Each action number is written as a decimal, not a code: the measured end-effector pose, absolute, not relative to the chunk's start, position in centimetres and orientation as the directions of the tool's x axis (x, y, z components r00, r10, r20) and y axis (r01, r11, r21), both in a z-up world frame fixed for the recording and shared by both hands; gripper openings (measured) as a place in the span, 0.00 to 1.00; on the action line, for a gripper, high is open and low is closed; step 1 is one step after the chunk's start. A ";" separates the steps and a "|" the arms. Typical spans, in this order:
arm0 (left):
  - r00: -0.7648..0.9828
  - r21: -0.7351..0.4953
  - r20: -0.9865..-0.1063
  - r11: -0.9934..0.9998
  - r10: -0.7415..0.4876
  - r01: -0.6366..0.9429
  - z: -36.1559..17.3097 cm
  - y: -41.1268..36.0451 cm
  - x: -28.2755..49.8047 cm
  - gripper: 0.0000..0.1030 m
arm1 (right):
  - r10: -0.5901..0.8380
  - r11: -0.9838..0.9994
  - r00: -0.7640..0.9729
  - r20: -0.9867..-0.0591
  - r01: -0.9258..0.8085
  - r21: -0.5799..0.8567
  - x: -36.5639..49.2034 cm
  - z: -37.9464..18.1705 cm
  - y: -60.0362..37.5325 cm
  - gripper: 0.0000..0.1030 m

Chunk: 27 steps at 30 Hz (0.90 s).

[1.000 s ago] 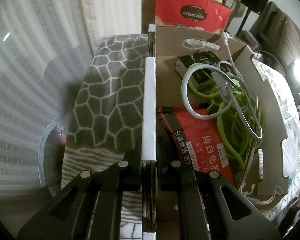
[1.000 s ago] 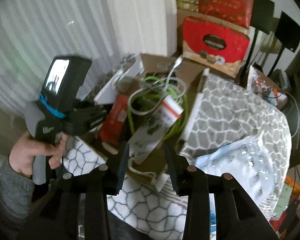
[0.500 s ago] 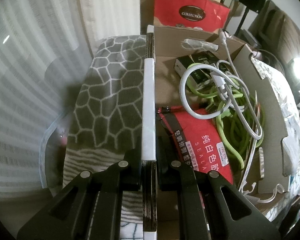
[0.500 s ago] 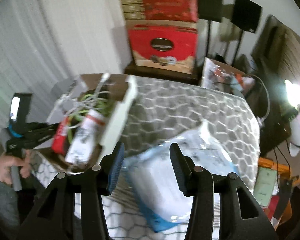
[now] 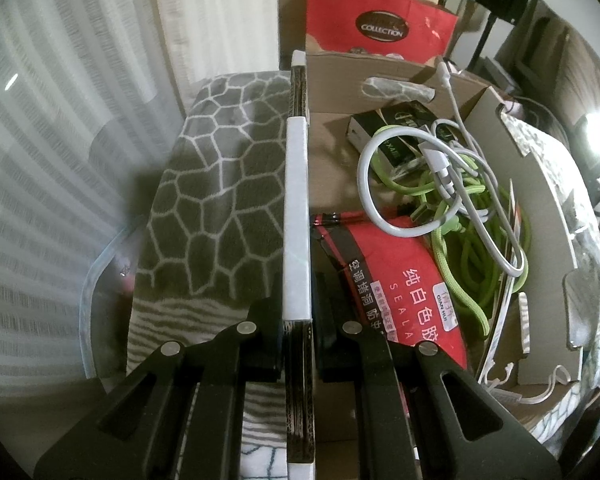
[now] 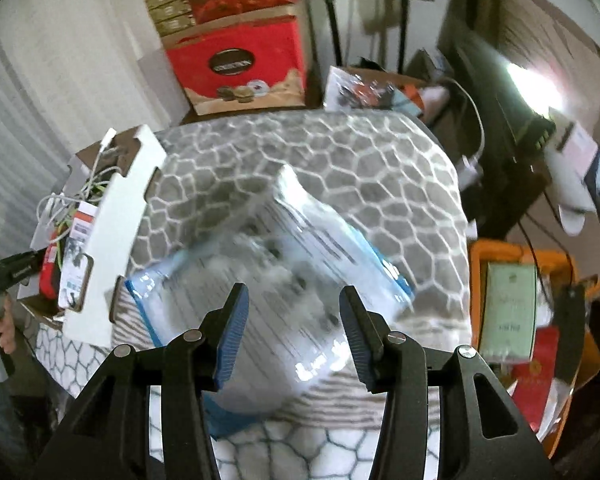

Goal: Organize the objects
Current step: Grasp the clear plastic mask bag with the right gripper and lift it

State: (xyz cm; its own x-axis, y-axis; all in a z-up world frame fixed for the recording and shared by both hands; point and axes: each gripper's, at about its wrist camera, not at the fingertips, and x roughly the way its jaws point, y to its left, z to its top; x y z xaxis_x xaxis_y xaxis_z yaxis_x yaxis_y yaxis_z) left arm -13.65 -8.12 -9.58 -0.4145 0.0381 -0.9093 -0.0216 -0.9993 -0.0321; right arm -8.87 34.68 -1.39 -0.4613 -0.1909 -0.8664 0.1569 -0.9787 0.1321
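Right claw (image 6: 292, 328) now over bag (image 6: 276, 264)

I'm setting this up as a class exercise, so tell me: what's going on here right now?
A person is tidying clutter on a blanket-covered surface. The left hand-held gripper is shut on the side wall of a cardboard box holding cables and a red packet. The right hand-held gripper is open, pointed at a clear plastic bag lying on the blanket, not yet gripping it.

The right hand-held gripper (image 6: 292, 322) swings away from the open cardboard box (image 6: 112, 240) and now hovers, jaws wider apart, over the clear blue-edged plastic bag (image 6: 276, 264).
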 end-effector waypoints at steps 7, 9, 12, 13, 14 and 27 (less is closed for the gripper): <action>-0.415 -0.032 -0.909 -0.999 0.041 -0.029 -9.6 -8.1 -13.5 0.10 | -0.241 -0.970 -0.439 -0.866 0.081 0.229 -6.8 -3.1 37.5 0.50; -0.415 -0.030 -0.909 -0.999 0.040 -0.032 -9.6 -8.2 -13.5 0.10 | -0.274 -0.960 -0.422 -0.864 0.060 0.275 -6.5 -3.7 38.1 0.50; -0.417 -0.026 -0.908 -0.999 0.039 -0.038 -9.6 -8.1 -13.5 0.10 | -0.301 -0.948 -0.410 -0.861 0.031 0.317 -6.3 -4.5 38.7 0.50; -0.417 -0.023 -0.908 -0.999 0.038 -0.040 -9.6 -8.0 -13.5 0.10 | -0.314 -0.942 -0.406 -0.858 0.021 0.334 -6.3 -4.8 38.9 0.50; -0.417 -0.021 -0.908 -0.999 0.037 -0.041 -9.6 -8.0 -13.5 0.10 | -0.329 -0.935 -0.398 -0.856 0.013 0.353 -6.3 -5.1 39.0 0.50; -0.419 -0.021 -0.907 -0.999 0.040 -0.049 -9.6 -7.9 -13.4 0.10 | -0.424 -0.881 -0.405 -0.810 -0.025 0.473 -8.0 -6.7 39.1 0.52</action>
